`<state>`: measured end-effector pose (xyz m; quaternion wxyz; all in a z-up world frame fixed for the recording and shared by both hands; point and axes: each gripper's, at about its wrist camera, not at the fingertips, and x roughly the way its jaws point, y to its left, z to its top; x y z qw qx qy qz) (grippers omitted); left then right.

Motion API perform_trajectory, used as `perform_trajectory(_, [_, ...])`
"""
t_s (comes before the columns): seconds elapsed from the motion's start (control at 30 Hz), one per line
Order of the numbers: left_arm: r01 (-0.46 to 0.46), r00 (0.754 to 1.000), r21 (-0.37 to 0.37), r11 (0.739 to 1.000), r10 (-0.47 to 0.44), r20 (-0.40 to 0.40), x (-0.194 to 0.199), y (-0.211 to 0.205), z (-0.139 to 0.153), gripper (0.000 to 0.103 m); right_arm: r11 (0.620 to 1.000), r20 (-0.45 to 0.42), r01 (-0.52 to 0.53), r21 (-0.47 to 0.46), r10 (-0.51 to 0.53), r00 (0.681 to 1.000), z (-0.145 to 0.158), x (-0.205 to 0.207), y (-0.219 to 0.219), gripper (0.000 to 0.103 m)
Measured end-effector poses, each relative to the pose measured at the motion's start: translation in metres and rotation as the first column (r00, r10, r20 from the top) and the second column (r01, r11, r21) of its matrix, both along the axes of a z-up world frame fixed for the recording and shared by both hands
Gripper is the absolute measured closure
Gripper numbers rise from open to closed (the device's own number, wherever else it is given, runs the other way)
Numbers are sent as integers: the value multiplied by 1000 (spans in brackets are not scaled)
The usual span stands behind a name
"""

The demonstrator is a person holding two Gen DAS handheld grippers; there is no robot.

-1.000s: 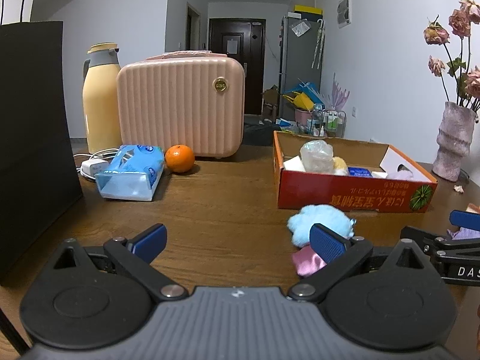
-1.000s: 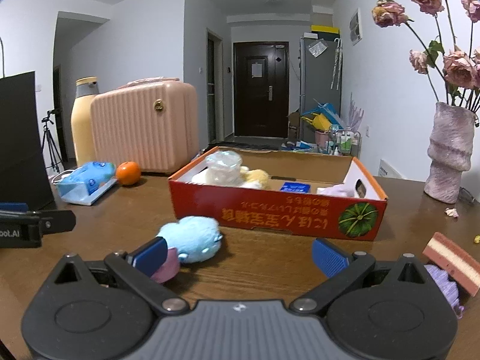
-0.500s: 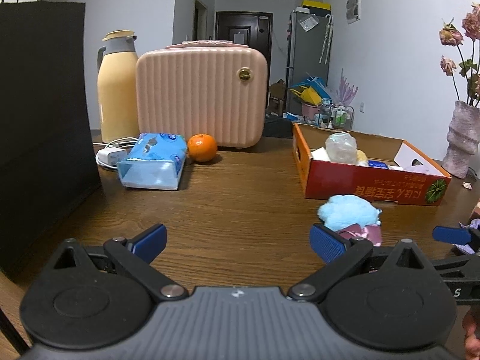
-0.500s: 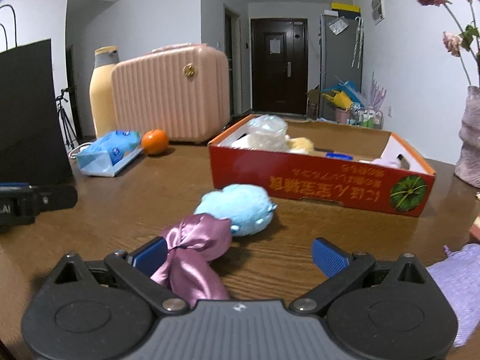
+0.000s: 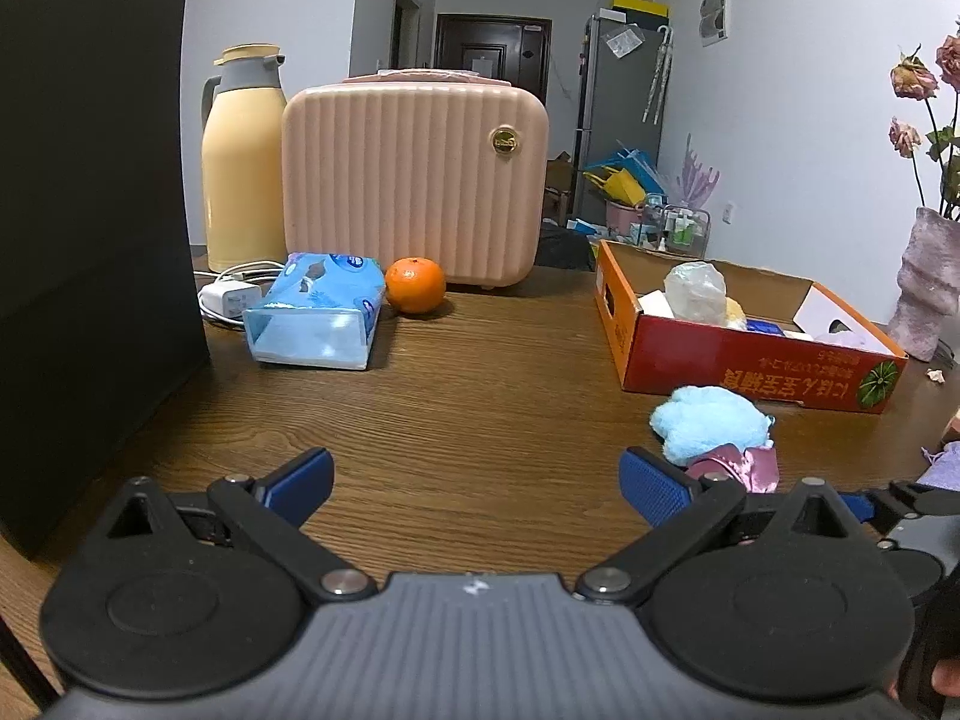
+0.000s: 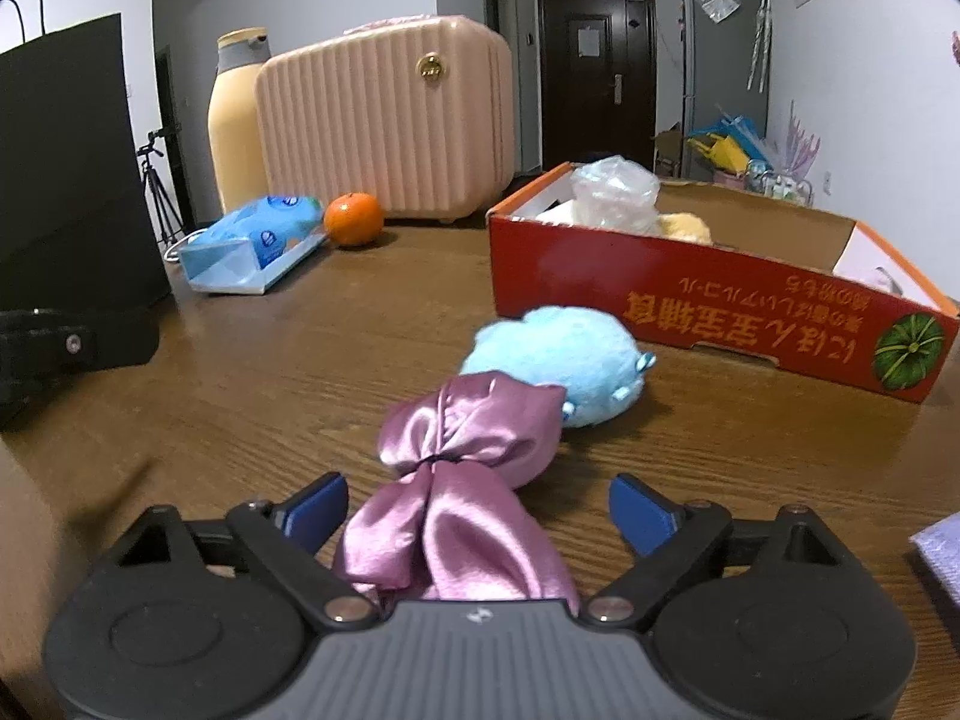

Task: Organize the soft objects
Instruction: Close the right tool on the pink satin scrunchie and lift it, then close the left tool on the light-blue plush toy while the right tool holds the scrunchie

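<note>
Red cardboard box (image 6: 720, 300): side carries a line of yellow characters, printed upside down, not legible, beside a watermelon picture. Pink case (image 5: 414, 174) has a gold badge, unreadable. Tissue pack (image 5: 318, 312) print too blurred.

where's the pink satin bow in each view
Left wrist view: the pink satin bow sits low on the right, half hidden behind the right finger, just below the blue plush toy.
Right wrist view: it lies bottom centre, between the open fingers of the right hand-held gripper.
Shared landmark: the red cardboard box behind the plush toy.
</note>
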<state>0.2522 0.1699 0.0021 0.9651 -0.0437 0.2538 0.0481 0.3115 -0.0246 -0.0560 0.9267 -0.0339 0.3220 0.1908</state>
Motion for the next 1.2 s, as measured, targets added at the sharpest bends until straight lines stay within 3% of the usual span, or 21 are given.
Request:
perform_trajectory(0.3, [0, 1000, -1, 1000, 0, -7, 1, 0, -1, 0, 1000, -25, -20, 9, 20, 999, -3, 2, 1, 28])
perform_trajectory(0.67, [2, 1000, 2, 1000, -2, -21, 4, -2, -4, 0, 999, 1, -45, -5, 45, 999, -3, -3, 2, 63])
perform_trajectory(1.2, [-33, 999, -6, 999, 33, -40, 12, 0, -10, 0, 998, 65, -34, 50, 31, 997, 8, -9, -14, 70])
